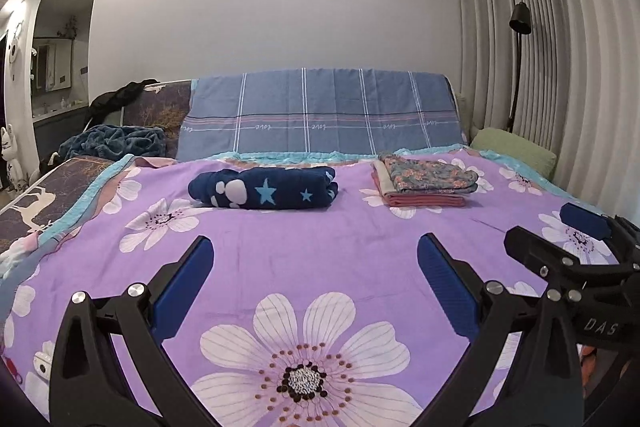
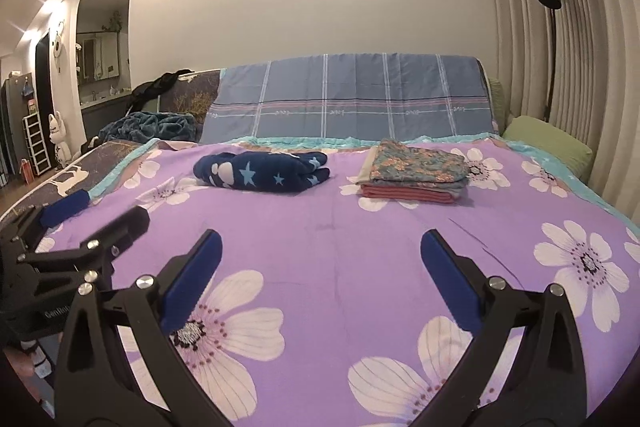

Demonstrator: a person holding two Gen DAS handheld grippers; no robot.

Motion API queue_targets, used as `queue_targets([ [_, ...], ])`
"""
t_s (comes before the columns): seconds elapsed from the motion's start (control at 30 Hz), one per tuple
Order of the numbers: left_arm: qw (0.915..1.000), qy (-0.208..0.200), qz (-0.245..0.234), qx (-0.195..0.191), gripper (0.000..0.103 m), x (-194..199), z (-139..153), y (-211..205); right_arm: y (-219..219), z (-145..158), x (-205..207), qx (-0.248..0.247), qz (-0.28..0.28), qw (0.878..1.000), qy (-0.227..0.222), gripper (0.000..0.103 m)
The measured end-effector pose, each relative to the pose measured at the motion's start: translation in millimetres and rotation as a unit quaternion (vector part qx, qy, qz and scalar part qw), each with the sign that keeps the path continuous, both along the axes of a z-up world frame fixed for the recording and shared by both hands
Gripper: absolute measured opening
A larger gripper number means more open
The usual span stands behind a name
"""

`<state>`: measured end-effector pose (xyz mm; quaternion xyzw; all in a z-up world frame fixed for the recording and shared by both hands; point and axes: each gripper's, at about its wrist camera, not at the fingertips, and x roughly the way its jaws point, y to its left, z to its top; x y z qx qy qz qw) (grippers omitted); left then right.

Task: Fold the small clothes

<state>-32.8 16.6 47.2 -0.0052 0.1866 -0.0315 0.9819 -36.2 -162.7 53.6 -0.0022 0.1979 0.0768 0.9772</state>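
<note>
A navy garment with stars lies bunched on the purple flowered bedspread, far centre-left; it also shows in the right wrist view. A stack of folded clothes, floral piece on top, sits to its right, also in the right wrist view. My left gripper is open and empty, low over the near bedspread. My right gripper is open and empty, beside the left one. Each gripper shows at the edge of the other's view: right gripper, left gripper.
A blue plaid cloth drapes over the headboard. A green pillow lies at the far right by the curtains and a black floor lamp. A crumpled teal blanket and a dark patterned board are at the left.
</note>
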Motion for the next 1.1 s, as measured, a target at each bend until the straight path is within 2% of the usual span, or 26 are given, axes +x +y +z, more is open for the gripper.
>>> queue_targets([
  [0.2, 0.9998, 0.018, 0.009, 0.006, 0.102, -3, -4, -7, -13, -6, -9, -0.004, -0.024, 1.000, 0.002, 0.101],
  [0.37, 0.9984, -0.006, 0.054, 0.014, 0.102, -14, -2, -5, -21, -8, -12, -0.005, -0.037, 0.999, 0.002, 0.101],
  [0.5, 0.9988, -0.008, 0.048, 0.004, 0.102, -19, 2, -2, -21, -8, -11, -0.005, -0.036, 0.999, 0.003, 0.101],
  [0.77, 0.9989, -0.011, 0.043, 0.018, 0.102, -22, 5, -9, -23, -8, -9, -0.006, -0.043, 0.999, -0.002, 0.101],
  [1.1, 0.9990, 0.013, 0.032, 0.026, 0.102, -16, -4, -16, -21, -9, -7, -0.014, -0.046, 0.999, -0.003, 0.101],
])
